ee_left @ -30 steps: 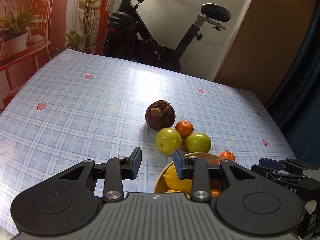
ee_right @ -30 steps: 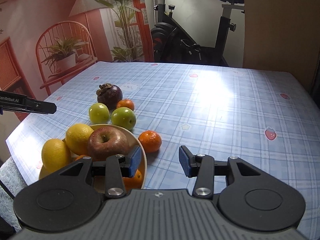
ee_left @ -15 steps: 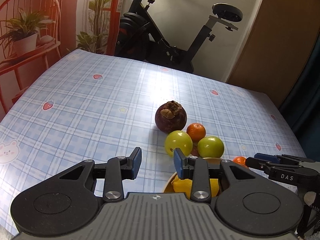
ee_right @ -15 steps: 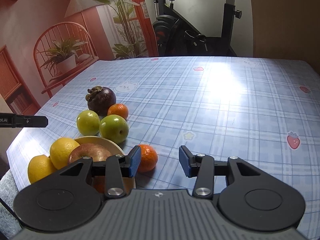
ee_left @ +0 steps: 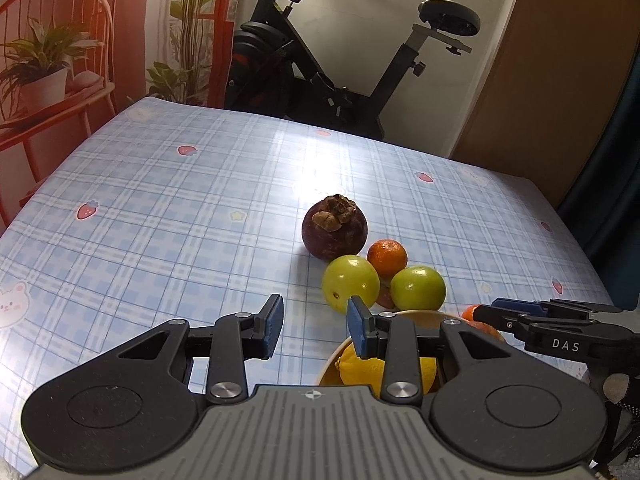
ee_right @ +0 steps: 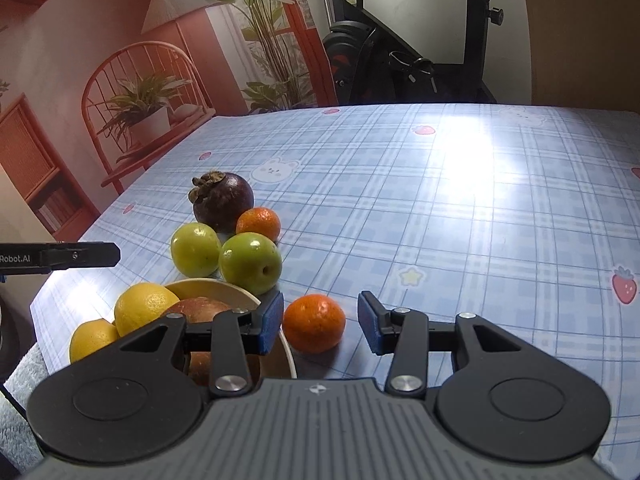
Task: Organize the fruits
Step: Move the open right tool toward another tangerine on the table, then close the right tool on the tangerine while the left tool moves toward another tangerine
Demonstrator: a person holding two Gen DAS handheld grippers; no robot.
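**Right tongs lined up on the loose tangerine beside the bowl**

The right tongs (ee_right: 320,322) stand spread with nothing pinched. A tangerine (ee_right: 314,323) sits on the checked tablecloth (ee_right: 460,240) between the two blue pads, closer to the left pad, with a clear gap on its right side. Just left of that pad is the rim of the bowl (ee_right: 224,289), which already holds two lemons (ee_right: 144,307) and a reddish apple (ee_right: 200,307).

To do this pick well, I would shift the tongs slightly toward the bowl side so the fruit centres between the pads, lower until the pads meet its widest part, then squeeze gently; a round fruit is likely to roll or squirt out if caught high or off-centre. The left pad must also stay clear of the bowl rim.

The left tongs (ee_left: 315,328) are also spread and empty, hovering over bare cloth beside the bowl.

Beyond both tongs lie two green fruits (ee_right: 250,262), a second tangerine (ee_right: 259,223) and, farthest, a mangosteen (ee_right: 222,201), all waiting outside the bowl.
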